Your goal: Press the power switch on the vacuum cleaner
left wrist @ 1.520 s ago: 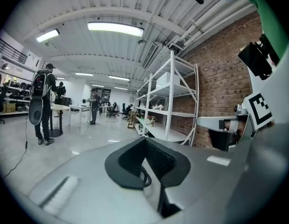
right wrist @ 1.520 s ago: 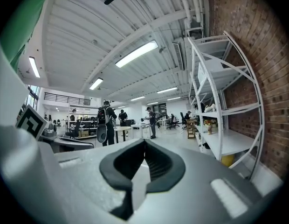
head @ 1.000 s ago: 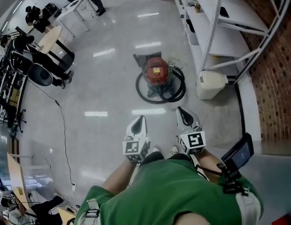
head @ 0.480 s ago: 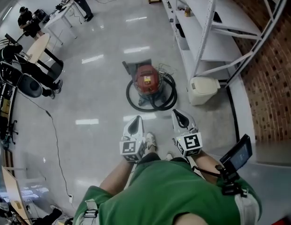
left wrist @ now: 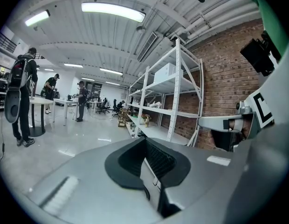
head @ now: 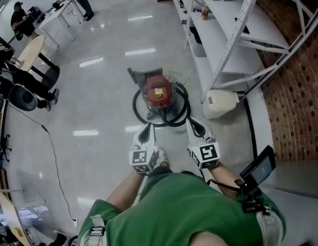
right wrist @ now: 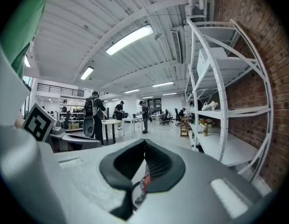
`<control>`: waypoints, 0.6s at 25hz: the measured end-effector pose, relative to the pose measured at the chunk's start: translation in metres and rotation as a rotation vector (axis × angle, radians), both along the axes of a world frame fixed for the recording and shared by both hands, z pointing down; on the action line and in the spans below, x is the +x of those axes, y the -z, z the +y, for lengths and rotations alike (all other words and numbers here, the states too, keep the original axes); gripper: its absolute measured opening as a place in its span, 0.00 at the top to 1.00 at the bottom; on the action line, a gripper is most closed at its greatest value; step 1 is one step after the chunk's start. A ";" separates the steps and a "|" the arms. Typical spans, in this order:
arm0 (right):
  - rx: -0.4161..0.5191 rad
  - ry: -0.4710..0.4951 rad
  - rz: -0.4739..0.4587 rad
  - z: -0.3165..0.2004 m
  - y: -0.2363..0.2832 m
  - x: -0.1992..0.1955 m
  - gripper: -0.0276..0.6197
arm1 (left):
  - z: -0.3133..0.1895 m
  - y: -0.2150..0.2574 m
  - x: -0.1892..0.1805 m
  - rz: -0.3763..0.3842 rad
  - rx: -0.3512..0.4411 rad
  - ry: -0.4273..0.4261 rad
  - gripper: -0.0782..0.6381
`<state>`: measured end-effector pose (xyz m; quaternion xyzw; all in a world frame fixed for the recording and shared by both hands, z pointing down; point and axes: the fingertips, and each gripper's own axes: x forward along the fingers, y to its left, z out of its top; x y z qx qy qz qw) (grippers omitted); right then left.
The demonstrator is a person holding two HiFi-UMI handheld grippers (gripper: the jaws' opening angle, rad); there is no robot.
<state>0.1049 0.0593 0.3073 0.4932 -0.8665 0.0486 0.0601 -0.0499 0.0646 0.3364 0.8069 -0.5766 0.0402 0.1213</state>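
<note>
The red vacuum cleaner stands on the glossy floor with its black hose coiled round its base. In the head view both grippers are held out side by side just short of it. My left gripper points at the near left of the hose and my right gripper at its near right. Both are shut, with nothing between the jaws. The left gripper view looks over its closed jaws into the room. In the right gripper view a sliver of red vacuum cleaner shows below the closed jaws. No power switch can be made out.
A white shelving rack runs along the brick wall on the right, with a white bin at its foot beside the vacuum. Tables, chairs and people are at the far left. A thin cable trails over the floor on the left.
The person has walked forward: the vacuum cleaner has come nearer, from well ahead to right in front of the gripper tips. Both grippers stayed shut and side by side.
</note>
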 end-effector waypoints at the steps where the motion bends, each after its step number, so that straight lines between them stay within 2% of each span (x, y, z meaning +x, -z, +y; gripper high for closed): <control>1: -0.003 -0.004 0.004 -0.008 0.000 -0.004 0.95 | -0.008 -0.002 -0.006 -0.002 0.000 0.002 0.88; 15: -0.027 -0.055 0.048 -0.098 -0.010 -0.076 0.95 | -0.097 -0.024 -0.085 0.016 -0.019 -0.007 0.88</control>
